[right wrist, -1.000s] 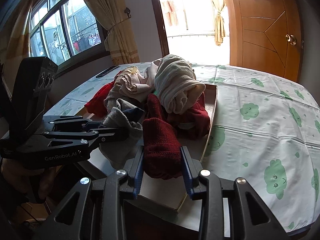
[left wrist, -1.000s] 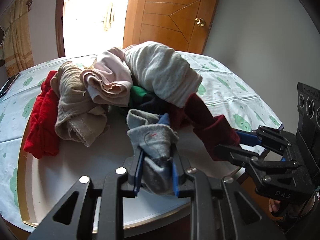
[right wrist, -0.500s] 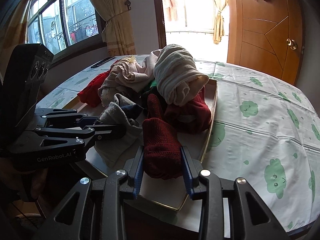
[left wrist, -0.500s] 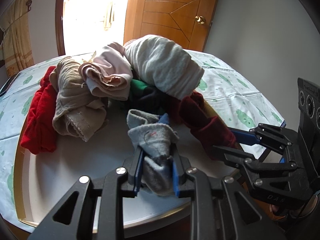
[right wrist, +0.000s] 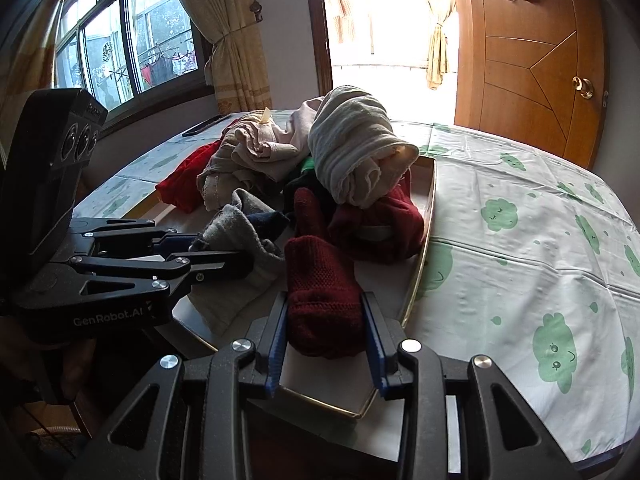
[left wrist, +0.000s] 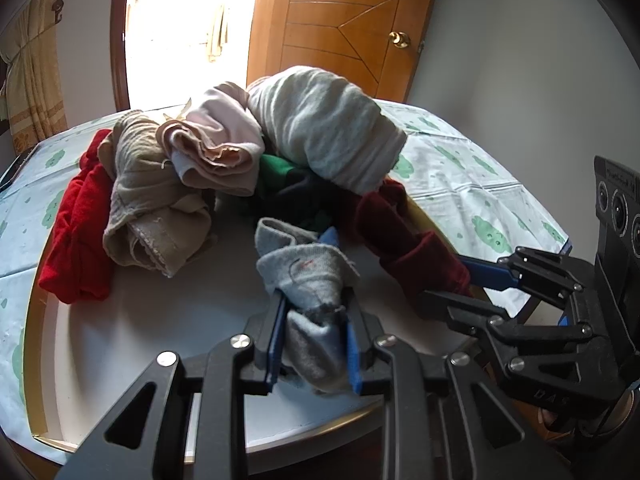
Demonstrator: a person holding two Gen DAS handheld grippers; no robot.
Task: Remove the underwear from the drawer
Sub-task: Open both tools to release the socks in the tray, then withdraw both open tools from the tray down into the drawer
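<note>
L gripper (left wrist: 314, 344) is clamped on a grey garment (left wrist: 308, 276), blue pads pressed into the cloth on both sides; the cloth bunches up above the jaws. R gripper (right wrist: 326, 344) is clamped on a dark red knit piece (right wrist: 320, 288), which fills the gap between its pads. Both pieces trail back into the pile of underwear (left wrist: 224, 152) lying in the shallow white drawer (left wrist: 120, 332), which sits on a bed w/ a sheet printed w/ green clouds (right wrist: 520, 240). In the pile: a pale rolled piece (left wrist: 328, 128) on top, pink and beige ones beside it, a bright red one at the left edge, green and dark bits under. Readable writing: "GenRobot.AI" (right wrist: 108, 312) on the L gripper's side, seen from the R wrist view; "DAS" (left wrist: 552, 398) on the R gripper's body, seen from the L wrist view. Small print on the camera housings is too small to read.
</note>
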